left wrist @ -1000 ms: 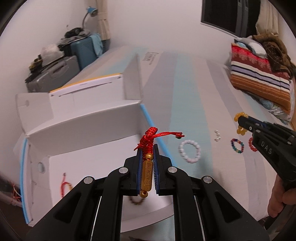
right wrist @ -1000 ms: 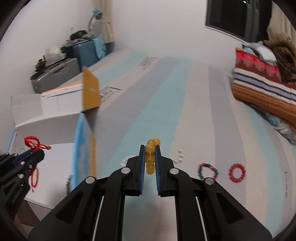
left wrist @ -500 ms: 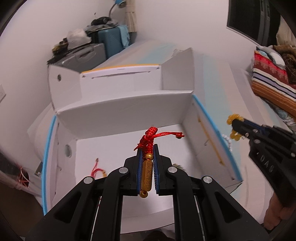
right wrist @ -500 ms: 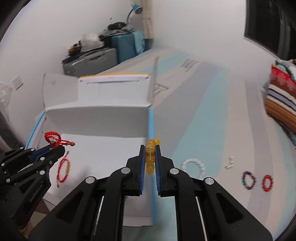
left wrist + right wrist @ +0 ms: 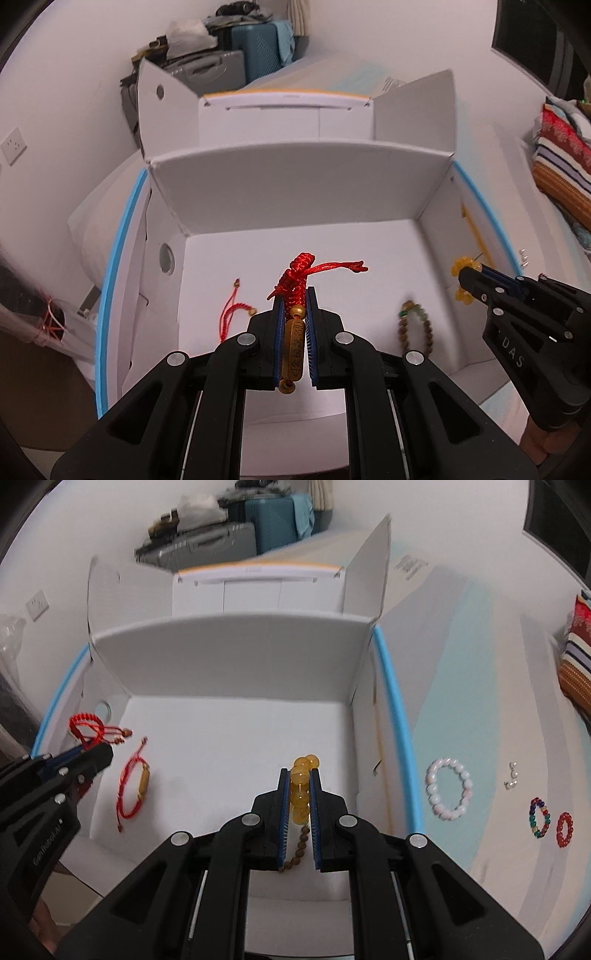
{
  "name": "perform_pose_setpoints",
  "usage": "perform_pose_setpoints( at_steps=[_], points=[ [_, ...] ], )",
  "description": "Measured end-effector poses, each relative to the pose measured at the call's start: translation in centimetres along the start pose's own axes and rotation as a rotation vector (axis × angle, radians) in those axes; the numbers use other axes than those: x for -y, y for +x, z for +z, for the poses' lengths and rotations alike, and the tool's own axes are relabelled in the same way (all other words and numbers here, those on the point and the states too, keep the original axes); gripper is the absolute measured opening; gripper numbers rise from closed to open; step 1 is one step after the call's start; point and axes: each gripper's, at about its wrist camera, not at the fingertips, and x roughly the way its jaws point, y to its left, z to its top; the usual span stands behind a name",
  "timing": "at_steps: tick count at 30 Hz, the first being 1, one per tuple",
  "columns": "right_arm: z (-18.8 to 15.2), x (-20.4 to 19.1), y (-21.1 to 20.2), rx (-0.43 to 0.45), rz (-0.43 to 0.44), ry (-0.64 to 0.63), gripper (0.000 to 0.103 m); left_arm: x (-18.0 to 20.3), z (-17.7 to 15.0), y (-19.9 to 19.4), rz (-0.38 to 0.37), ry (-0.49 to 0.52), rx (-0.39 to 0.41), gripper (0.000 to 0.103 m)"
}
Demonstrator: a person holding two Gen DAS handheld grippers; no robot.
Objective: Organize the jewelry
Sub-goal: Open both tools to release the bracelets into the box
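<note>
1. The depositing step is judged to be in hand: two pieces are being held above the white cardboard box (image 5: 295,192), the landmark here, for dropping inside.
2. Toward the box's left wall, the left gripper (image 5: 294,306) is being kept closed on a red braided cord bracelet with a gold tube charm (image 5: 294,343), its knotted end sticking out past the fingertips.
3. On the box floor, left of centre, a second red cord bracelet (image 5: 133,794) is lying loose; a brown wooden bead bracelet (image 5: 415,326) is lying toward the right wall.
4. Just inside the right wall, the right gripper (image 5: 299,775) is being kept clamped on an amber bead bracelet (image 5: 301,786).
5. Outside the box, to its right on the striped bed, a white bead bracelet (image 5: 448,790), small pearl earrings (image 5: 511,777), a multicoloured bracelet (image 5: 539,818) and a red bead bracelet (image 5: 564,830) are waiting.
6. Next, both grippers probably need lowering and opening so the pieces land apart from those already inside.
7. Compared with a second ago, both grippers are now being held over the box rather than over the bed, and the box is being viewed from more directly above.
</note>
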Motion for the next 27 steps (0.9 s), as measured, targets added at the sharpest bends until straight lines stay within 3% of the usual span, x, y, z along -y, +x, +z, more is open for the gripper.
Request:
perform_pose_setpoints(
  at_steps=[12,16,17,19,20,22,24,27],
  points=[
    [-0.4,-0.3,1.7,-0.054,-0.003,0.007,0.009,-0.4,-0.8,1.7,0.009,0.003,-0.05,0.01],
    [-0.1,-0.6,1.8,-0.059,-0.003,-0.008,0.012,-0.7,-0.7,1.5,0.025,-0.009,-0.048,0.014],
    [-0.1,-0.7,1.8,-0.06,-0.003,-0.012,0.018,-0.7,-0.6,1.4,0.029,-0.013,-0.045,0.015],
    [-0.2,-0.9,1.4,-0.05,-0.003,-0.014,0.031,-0.7,-0.6,1.1,0.04,-0.017,-0.037,0.028],
    [-0.2,-0.9,1.1,-0.041,-0.004,-0.017,0.038,-0.8,-0.6,1.0,0.048,-0.02,-0.035,0.039],
    [-0.1,-1.1,0.5,-0.027,0.001,-0.024,0.044,-0.9,-0.7,0.6,0.056,-0.021,-0.022,0.047],
    [0.0,-1.3,-0.2,-0.01,-0.005,-0.032,0.051,-0.9,-0.6,0.3,0.066,-0.02,-0.013,0.063],
    [0.1,-1.2,-1.2,0.014,-0.009,-0.025,0.069,-1.0,-0.6,-0.3,0.075,-0.018,0.013,0.07]
  ],
)
